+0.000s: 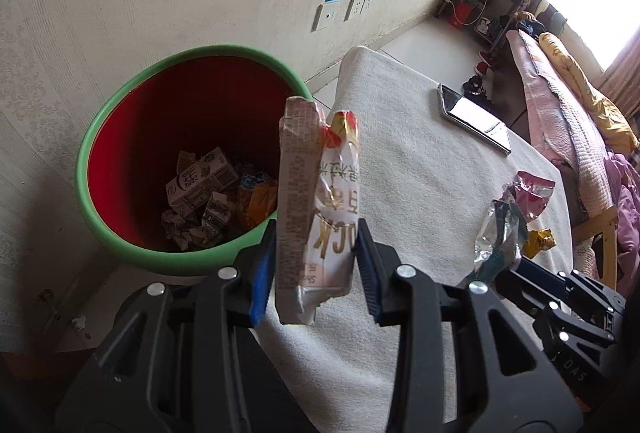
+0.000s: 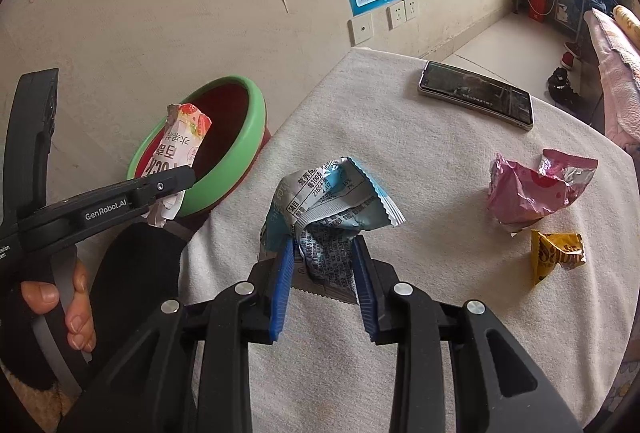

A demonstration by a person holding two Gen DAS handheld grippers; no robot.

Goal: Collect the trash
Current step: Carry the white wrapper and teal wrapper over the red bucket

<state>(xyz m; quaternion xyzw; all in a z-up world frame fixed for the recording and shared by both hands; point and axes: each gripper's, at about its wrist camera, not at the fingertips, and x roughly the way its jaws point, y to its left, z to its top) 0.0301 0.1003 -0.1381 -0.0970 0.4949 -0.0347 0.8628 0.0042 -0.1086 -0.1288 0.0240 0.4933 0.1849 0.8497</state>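
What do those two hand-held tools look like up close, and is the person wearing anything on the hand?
Both the left tool and the right tool are black plastic frames with silver rivets and two fingers faced with ribbed blue pads. From the right camera, the left tool shows white "GenRobot.AI" lettering along its side. The hand gripping its handle seems to wear a black fingerless glove. No cables are visible.

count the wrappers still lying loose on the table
2: a pink wrapper near the table's right edge and a yellow wrapper just below it. Others may lie out of view.

Both grippers, left (image 1: 316, 265) and right (image 2: 322, 273), angled downward, fingers clamped.
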